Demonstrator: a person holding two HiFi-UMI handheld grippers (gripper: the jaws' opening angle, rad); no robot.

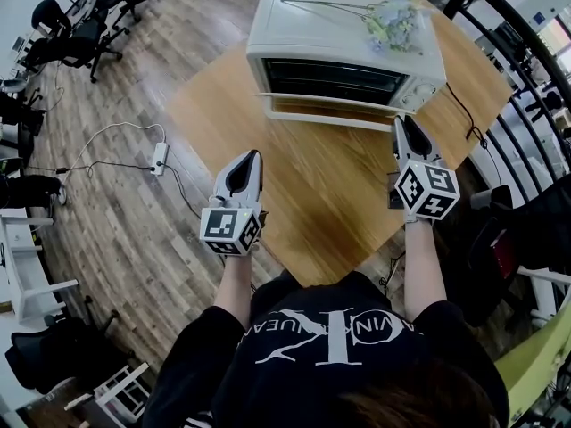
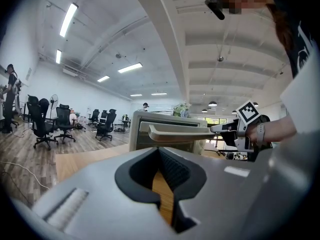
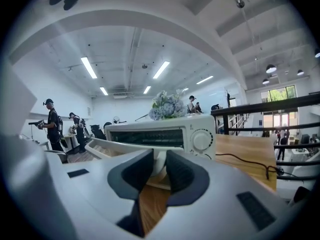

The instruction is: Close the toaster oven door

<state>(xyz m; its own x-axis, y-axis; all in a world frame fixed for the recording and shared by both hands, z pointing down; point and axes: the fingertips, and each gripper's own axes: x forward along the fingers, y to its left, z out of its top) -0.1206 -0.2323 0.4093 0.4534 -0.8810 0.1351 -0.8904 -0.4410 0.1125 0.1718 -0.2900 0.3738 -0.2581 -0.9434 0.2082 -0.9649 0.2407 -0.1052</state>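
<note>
A white toaster oven (image 1: 343, 34) stands at the far side of the wooden table (image 1: 294, 203), a bunch of flowers (image 1: 393, 20) on top. Its door (image 1: 330, 111) hangs down open toward me. My right gripper (image 1: 401, 119) has its tips at the door's right front corner. In the right gripper view its jaws (image 3: 160, 159) stand a narrow gap apart, and the white door edge (image 3: 105, 146) shows in that gap. My left gripper (image 1: 252, 154) hovers over the table, well short of the oven. In the left gripper view it (image 2: 159, 151) is shut and empty, facing the door handle (image 2: 180, 132).
A black power cord (image 1: 464, 114) runs off the table's right edge behind the oven. A dark railing (image 1: 526, 69) stands to the right. On the floor at left lie a power strip (image 1: 161, 157) and its cables. Office chairs (image 1: 89, 16) stand at far left.
</note>
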